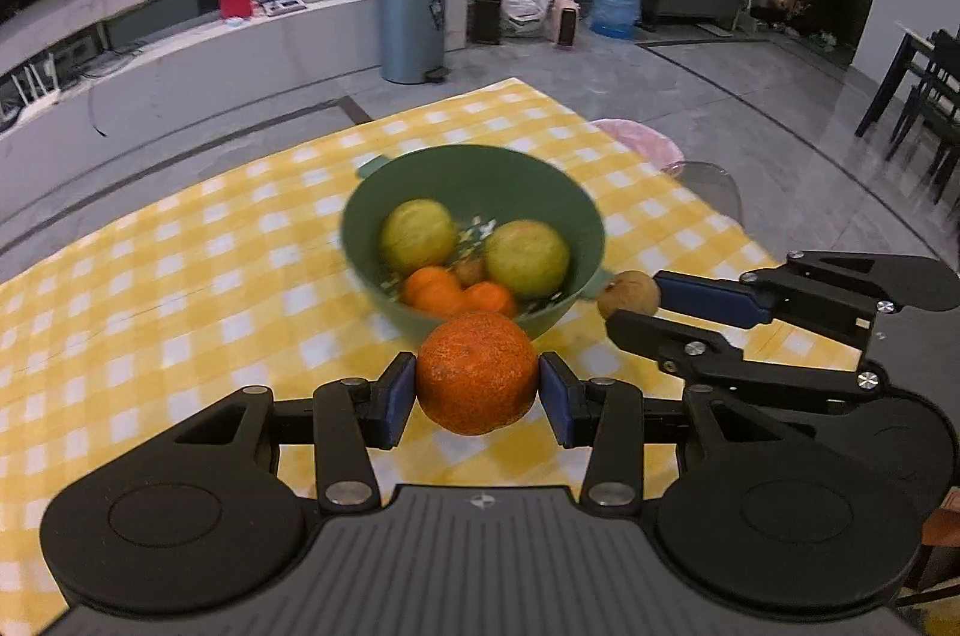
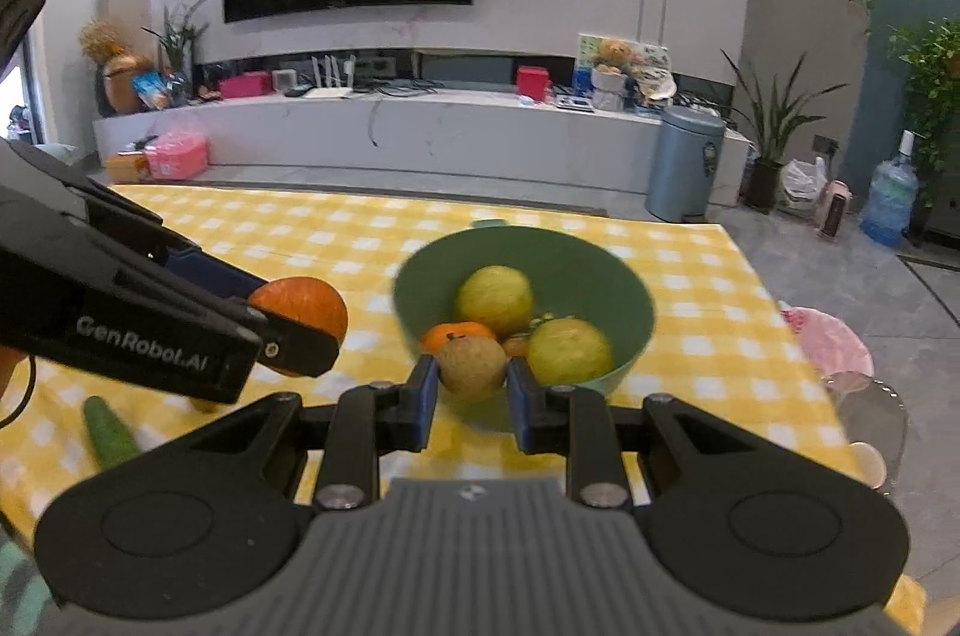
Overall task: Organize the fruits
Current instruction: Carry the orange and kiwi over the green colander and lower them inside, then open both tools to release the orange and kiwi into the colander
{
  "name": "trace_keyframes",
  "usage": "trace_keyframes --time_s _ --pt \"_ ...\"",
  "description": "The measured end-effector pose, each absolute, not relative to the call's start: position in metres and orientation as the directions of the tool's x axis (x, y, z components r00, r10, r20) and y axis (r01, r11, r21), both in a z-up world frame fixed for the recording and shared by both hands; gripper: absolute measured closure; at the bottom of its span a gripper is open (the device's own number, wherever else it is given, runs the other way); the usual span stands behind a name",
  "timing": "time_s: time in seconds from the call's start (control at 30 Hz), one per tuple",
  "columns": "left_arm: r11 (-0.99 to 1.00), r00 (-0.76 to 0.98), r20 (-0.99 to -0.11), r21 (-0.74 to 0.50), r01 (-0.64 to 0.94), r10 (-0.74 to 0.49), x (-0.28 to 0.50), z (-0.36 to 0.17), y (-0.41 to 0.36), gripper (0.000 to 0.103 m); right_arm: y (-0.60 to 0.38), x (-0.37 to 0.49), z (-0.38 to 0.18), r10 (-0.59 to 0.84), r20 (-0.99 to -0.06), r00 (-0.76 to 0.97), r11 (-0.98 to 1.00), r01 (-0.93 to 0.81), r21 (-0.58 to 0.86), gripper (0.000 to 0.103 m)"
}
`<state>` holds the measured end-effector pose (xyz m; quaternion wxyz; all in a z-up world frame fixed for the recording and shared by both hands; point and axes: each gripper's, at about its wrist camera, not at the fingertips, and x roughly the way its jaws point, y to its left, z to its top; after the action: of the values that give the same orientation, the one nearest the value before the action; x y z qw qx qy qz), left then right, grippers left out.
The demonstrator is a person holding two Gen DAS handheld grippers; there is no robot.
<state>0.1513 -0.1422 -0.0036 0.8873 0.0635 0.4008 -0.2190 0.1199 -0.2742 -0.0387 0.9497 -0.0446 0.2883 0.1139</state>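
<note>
- A green cucumber (image 2: 108,433) lies on the desk (image 2: 690,288) at the far left of the right wrist view, well apart from the bowl.
- The left gripper (image 1: 477,392) has its jaws clamped on an orange (image 1: 477,373), one blue pad against each side; the fruit hangs above the yellow checked cloth (image 1: 180,276), just short of the bowl's near rim.
- From the right wrist camera, that same orange (image 2: 306,303) shows left of the bowl, half hidden behind the left gripper's black finger.
- The green bowl (image 1: 552,192) sits mid-desk and holds two yellow-green apples (image 1: 527,259), a couple of small oranges (image 1: 433,289) and a small brown fruit tucked between them.
- The right gripper (image 2: 471,384) has its jaws clamped on a brown round fruit (image 2: 471,366), held over the bowl's near edge.
- In the left wrist view this brown fruit (image 1: 630,294) is just beside the bowl's right handle, pinched at the tips of the right gripper's fingers.
- A pink bag (image 2: 831,342) lies past the desk's right edge.
</note>
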Motion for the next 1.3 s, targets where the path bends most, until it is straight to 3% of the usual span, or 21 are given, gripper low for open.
trace_keyframes --time_s 0.3,0.7,1.3 --pt "0.894 0.53 -0.773 -0.102 0.437 -0.348 0.199 -0.011 -0.159 0.053 -0.291 0.165 -0.042 0.147 -0.611 0.778 0.972 -0.228 -0.057 0.082" --pt "0.879 0.482 -0.819 -0.054 0.474 -0.31 0.236 -0.043 -0.166 0.053 -0.295 0.209 -0.077 0.153 -0.722 0.675 0.965 -0.259 -0.038 0.082" --pt "0.876 0.48 -0.82 -0.052 0.48 -0.311 0.261 -0.052 -0.17 0.053 -0.289 0.237 -0.093 0.168 -0.753 0.636 0.959 -0.283 -0.025 0.083"
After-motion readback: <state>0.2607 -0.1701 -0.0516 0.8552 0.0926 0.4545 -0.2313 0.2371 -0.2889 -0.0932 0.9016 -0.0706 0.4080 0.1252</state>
